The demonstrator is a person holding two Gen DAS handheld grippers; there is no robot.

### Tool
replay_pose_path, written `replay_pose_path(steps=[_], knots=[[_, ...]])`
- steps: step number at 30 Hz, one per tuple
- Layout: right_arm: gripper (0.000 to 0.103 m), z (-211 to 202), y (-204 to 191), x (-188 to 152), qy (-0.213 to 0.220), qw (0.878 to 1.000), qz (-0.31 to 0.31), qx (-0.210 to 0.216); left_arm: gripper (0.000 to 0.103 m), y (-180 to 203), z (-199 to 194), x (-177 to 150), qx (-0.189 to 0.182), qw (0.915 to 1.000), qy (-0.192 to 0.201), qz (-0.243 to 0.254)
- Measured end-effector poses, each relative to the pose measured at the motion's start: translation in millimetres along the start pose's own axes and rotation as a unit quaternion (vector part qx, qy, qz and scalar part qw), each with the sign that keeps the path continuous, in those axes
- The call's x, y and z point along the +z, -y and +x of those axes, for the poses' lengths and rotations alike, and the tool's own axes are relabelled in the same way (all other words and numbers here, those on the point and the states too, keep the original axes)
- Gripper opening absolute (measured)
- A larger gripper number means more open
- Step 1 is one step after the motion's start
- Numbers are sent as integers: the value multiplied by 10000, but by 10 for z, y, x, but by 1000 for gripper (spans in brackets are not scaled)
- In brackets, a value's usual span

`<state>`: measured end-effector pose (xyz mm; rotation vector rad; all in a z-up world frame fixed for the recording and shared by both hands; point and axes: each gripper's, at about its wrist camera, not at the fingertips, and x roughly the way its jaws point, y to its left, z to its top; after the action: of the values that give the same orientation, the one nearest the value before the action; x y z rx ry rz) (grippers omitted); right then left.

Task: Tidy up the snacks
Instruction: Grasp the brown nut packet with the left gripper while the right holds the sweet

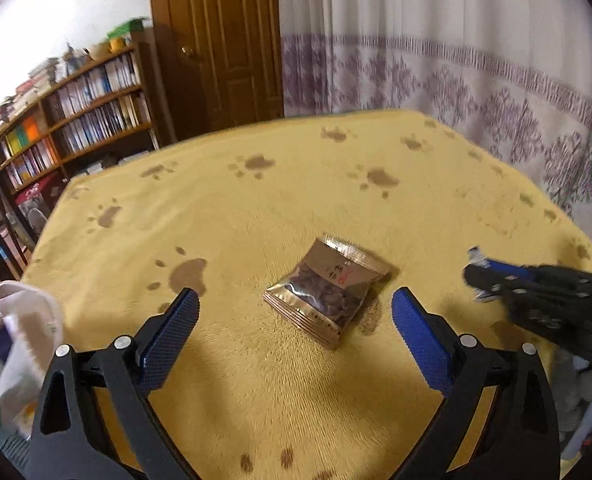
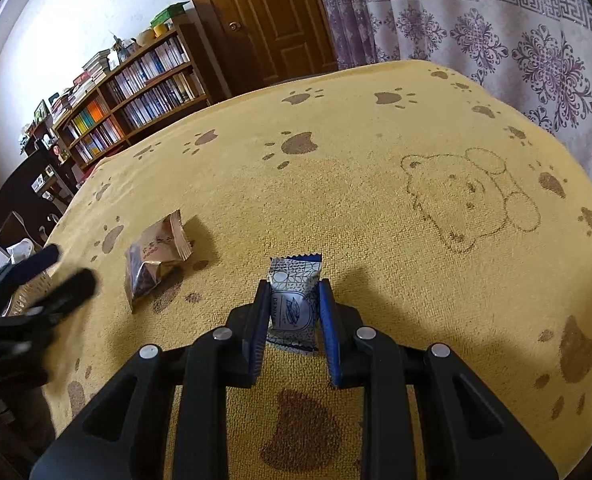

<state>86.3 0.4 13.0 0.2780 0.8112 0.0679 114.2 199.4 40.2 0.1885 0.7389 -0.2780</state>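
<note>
On the yellow worktop (image 2: 376, 168), your right gripper (image 2: 294, 308) is pinching the blue-white snack (image 2: 294, 300) w/ a shallow hold, risking slippage; left gripper (image 1: 294, 314), spread wide, is nearing the brown packet (image 1: 328, 288).

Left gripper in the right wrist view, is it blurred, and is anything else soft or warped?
Right wrist view: the left gripper is motion-smeared, while the blue packet and right gripper are sharp. Left wrist view: the right gripper and white bag are blurred; the brown packet is slightly soft. Both views bow the blanket edge.
</note>
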Motion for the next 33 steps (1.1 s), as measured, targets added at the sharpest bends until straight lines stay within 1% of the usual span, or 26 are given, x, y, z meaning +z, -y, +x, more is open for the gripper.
replay_pose_path(steps=[2, 5, 9, 13, 19, 20, 21, 22, 25, 29, 33], knots=[[24, 1, 3, 1, -7, 10000, 10, 12, 92, 19, 123, 9, -46, 9999, -128, 75], [24, 4, 13, 4, -18, 10000, 49, 40, 92, 56, 262, 31, 4, 9994, -254, 218], [24, 10, 23, 7, -33, 9999, 92, 65, 92, 113, 406, 77, -33, 9985, -395, 387], [24, 10, 28, 10, -34, 9999, 101, 72, 92, 134, 530, 108, -36, 9975, -542, 443], [24, 11, 29, 9, -36, 9999, 105, 78, 91, 128, 596, 142, -110, 9971, -604, 439], [24, 13, 27, 10, -36, 9999, 111, 81, 86, 125, 597, 143, -184, 9970, -620, 424], [24, 12, 26, 9, -36, 9999, 108, 80, 83, 126, 600, 148, -255, 9969, -627, 405], [24, 11, 29, 10, -36, 9999, 100, 76, 76, 129, 595, 148, -364, 9966, -633, 377], [24, 9, 31, 11, -33, 9999, 103, 75, 73, 146, 581, 128, -388, 9968, -568, 401], [24, 14, 35, 10, -28, 9999, 109, 79, 64, 138, 519, 101, -373, 9976, -433, 382], [24, 17, 34, 12, -25, 9999, 118, 84, 61, 113, 458, 93, -364, 9983, -369, 269]])
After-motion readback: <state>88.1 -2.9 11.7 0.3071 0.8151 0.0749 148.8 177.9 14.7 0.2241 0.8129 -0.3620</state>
